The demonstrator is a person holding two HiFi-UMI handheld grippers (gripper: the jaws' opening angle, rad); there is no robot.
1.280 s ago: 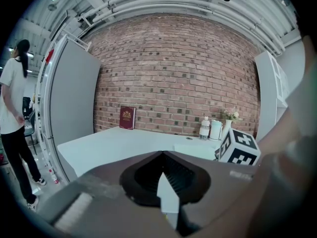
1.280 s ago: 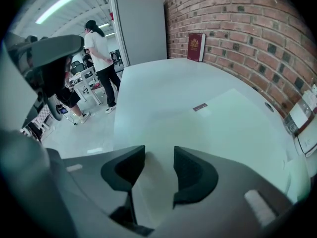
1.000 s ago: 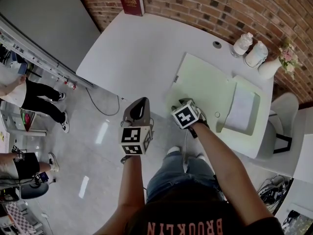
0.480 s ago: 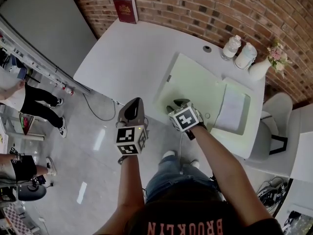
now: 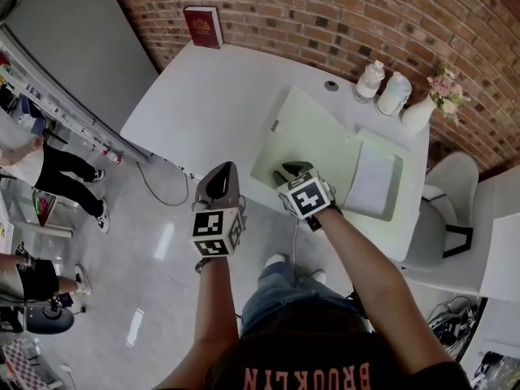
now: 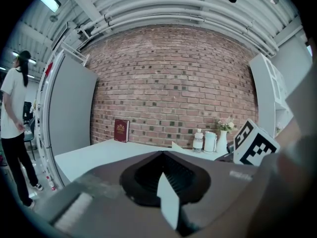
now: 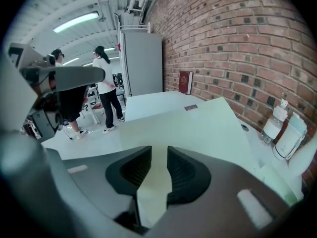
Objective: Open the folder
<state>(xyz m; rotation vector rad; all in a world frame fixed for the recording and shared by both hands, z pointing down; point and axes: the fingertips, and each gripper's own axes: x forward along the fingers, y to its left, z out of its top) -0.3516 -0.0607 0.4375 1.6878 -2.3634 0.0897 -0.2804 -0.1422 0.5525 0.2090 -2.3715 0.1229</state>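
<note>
Right tool (image 5: 286, 169) jaws just closing on folder (image 5: 313, 136) cover edge, apparently pinched; cover raised off surface (image 5: 203, 96). Left tool (image 5: 221, 173) clenched, empty, beyond surface edge.

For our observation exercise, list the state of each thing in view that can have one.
folder: partly open, cover lifted at a slant.
right gripper: jaws just closed further, shut on the folder's cover.
left gripper: shut, empty.
red book: closed, standing upright.
water bottle: upright, capped.
vase: upright.
</note>
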